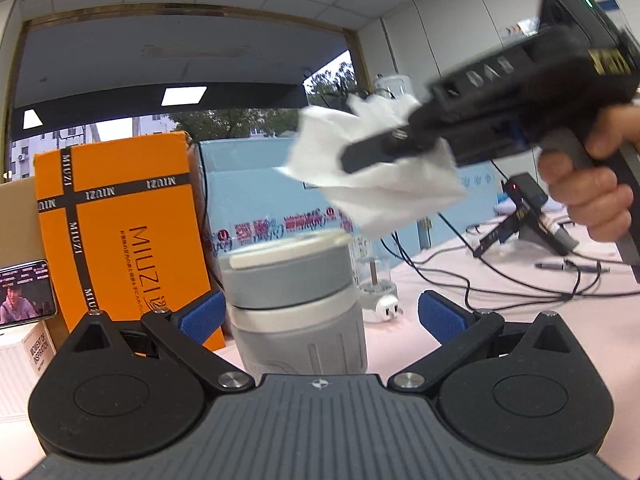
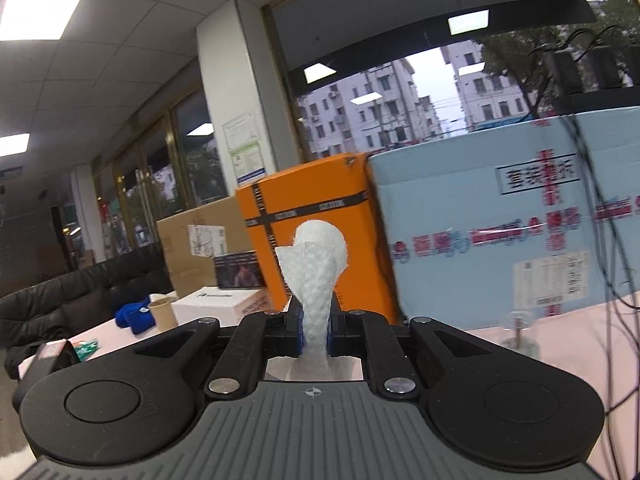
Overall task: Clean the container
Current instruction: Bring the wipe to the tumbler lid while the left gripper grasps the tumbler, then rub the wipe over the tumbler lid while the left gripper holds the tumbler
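Observation:
A grey container (image 1: 298,304) with a grey lid and a white cap stands upright on the pink table, between the blue pads of my left gripper (image 1: 320,316). The pads stand wide apart; the left pad is close to the container's side, the right one is well clear. My right gripper (image 2: 316,328) is shut on a white paper towel (image 2: 314,264). In the left wrist view the right gripper (image 1: 360,156) is in the air above and to the right of the container, with the paper towel (image 1: 384,184) bunched around its fingers. The container is not in the right wrist view.
An orange MIUZI box (image 1: 120,236) and a light blue carton (image 1: 256,196) stand behind the container. A glass jar (image 1: 372,272), a white plug, black cables (image 1: 480,280), another gripper and a pen lie to the right. A phone (image 1: 26,292) and white box are at left.

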`<action>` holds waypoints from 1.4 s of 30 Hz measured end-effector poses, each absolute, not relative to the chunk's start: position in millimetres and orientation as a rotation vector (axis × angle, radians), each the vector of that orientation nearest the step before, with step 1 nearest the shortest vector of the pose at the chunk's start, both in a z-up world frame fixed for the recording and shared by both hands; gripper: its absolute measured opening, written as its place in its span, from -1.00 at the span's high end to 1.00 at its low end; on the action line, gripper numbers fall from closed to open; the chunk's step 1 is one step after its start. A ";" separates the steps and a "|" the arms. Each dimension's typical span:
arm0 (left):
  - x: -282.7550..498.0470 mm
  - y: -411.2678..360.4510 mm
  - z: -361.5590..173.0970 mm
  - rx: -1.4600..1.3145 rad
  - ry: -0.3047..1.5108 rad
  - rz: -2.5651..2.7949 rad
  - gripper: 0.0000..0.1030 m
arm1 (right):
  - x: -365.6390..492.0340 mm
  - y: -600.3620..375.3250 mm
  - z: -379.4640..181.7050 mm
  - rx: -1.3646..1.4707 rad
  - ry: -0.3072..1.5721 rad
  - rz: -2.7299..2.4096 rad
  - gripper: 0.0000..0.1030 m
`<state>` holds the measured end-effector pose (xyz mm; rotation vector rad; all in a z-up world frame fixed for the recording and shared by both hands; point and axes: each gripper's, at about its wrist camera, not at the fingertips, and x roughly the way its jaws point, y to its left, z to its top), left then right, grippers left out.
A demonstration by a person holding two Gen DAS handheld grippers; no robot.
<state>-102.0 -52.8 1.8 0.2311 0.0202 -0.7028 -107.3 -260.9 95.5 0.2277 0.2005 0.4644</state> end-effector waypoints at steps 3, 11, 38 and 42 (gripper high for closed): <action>-98.4 -61.2 -2.9 0.261 0.015 -0.672 -1.00 | -92.8 -247.2 94.6 0.229 0.236 0.497 0.82; -85.2 -62.3 -4.1 0.230 0.066 -0.606 -1.00 | -71.8 -215.6 90.2 0.187 0.289 0.502 0.82; -64.9 -62.3 -5.4 0.206 0.132 -0.636 -0.62 | -60.6 -203.6 89.5 0.043 0.293 0.360 0.82; -65.7 -62.6 -5.7 0.207 0.130 -0.635 -0.62 | -66.0 -201.6 87.5 0.059 0.303 0.417 0.82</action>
